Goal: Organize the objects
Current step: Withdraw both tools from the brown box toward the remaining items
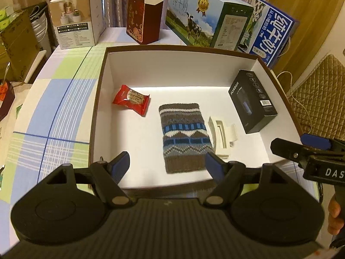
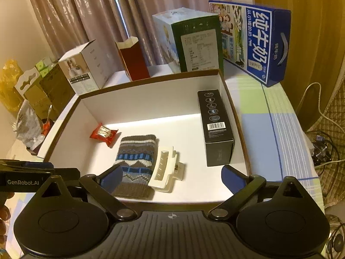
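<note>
Both claws hover over the near rim of the shallow white-lined box (image 1: 101,90), fingers spread wide apart and gripping nothing: left claw (image 1: 167,164), right claw (image 2: 172,178). Each points forward and downward into the box; the right claw also appears at the right edge of the left view.

Box contents, left to right, one of each:
- Red snack packet (image 1: 131,99), near the left wall, long axis slanting across the floor.
- Knitted patterned pouch (image 1: 185,137), flat at centre, long axis running near to far.
- White hair clip (image 2: 165,170), touching the pouch's right edge, long axis roughly parallel to it.
- Black carton (image 2: 215,127), alongside the right wall, long axis near to far.

Beyond the box, on the checked surface (image 1: 54,108), stand five cartons, two of them milk cartons (image 1: 207,15).
</note>
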`<state>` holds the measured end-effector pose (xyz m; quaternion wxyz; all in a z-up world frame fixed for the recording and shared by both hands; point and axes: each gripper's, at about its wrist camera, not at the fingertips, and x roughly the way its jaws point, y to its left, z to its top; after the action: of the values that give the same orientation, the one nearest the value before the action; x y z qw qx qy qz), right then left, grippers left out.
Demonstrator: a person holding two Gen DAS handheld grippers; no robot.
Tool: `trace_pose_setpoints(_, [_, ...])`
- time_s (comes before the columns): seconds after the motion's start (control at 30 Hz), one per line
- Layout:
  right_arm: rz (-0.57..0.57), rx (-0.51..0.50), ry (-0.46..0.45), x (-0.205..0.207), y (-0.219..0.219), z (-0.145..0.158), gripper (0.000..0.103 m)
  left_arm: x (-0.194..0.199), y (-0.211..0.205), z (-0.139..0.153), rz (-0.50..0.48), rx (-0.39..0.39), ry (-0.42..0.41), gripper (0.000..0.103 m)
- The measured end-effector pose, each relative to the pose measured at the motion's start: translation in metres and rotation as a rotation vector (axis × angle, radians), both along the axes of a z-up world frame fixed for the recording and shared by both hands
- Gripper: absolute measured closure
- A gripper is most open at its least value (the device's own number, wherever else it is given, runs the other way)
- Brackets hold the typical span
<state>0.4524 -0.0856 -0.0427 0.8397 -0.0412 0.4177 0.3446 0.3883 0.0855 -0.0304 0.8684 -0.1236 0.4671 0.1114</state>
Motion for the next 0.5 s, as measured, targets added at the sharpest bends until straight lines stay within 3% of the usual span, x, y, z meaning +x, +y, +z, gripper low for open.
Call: trace_pose_setpoints(0.5, [0.017, 0.032, -0.014, -0.045, -0.031, 0.024, 0.005, -0.051, -0.031, 0.025, 0.017, 0.001, -0.027, 0.029])
